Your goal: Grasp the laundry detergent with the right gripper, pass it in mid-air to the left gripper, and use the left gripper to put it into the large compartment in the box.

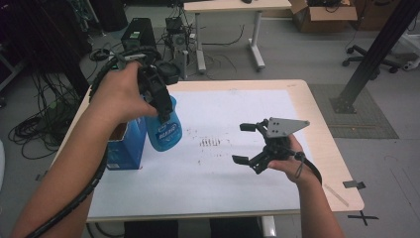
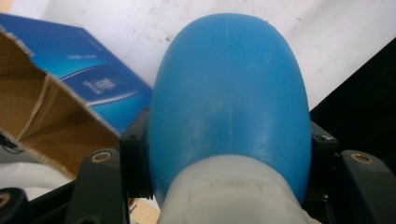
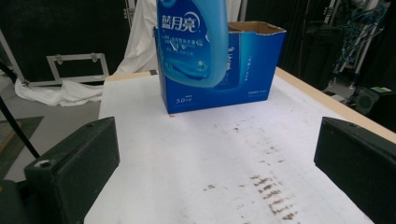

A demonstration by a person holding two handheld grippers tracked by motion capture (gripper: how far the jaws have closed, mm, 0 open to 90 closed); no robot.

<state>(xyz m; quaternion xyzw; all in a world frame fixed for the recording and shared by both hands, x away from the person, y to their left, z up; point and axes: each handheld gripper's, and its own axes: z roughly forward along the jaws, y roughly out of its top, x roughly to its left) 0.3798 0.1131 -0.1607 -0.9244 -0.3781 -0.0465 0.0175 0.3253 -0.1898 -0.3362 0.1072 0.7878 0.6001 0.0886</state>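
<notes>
My left gripper (image 1: 157,99) is shut on the neck end of a blue detergent bottle (image 1: 164,130) and holds it off the table, just right of an open blue cardboard box (image 1: 125,146). In the left gripper view the bottle (image 2: 229,93) sits between both black jaws, with the box (image 2: 79,70) and its torn brown flaps to the left. My right gripper (image 1: 242,143) hovers open over the right half of the table, nothing between its fingers. Its view looks past the wide-apart jaws of the right gripper (image 3: 212,172) at the bottle (image 3: 191,42) hanging in front of the box (image 3: 250,60).
A white sheet (image 1: 223,178) covers the wooden table (image 1: 329,163) and carries brown smudges (image 1: 210,143) near its middle. A black slanted post (image 1: 371,54) stands off the right side. Cables and a black computer case (image 1: 138,29) lie on the floor behind.
</notes>
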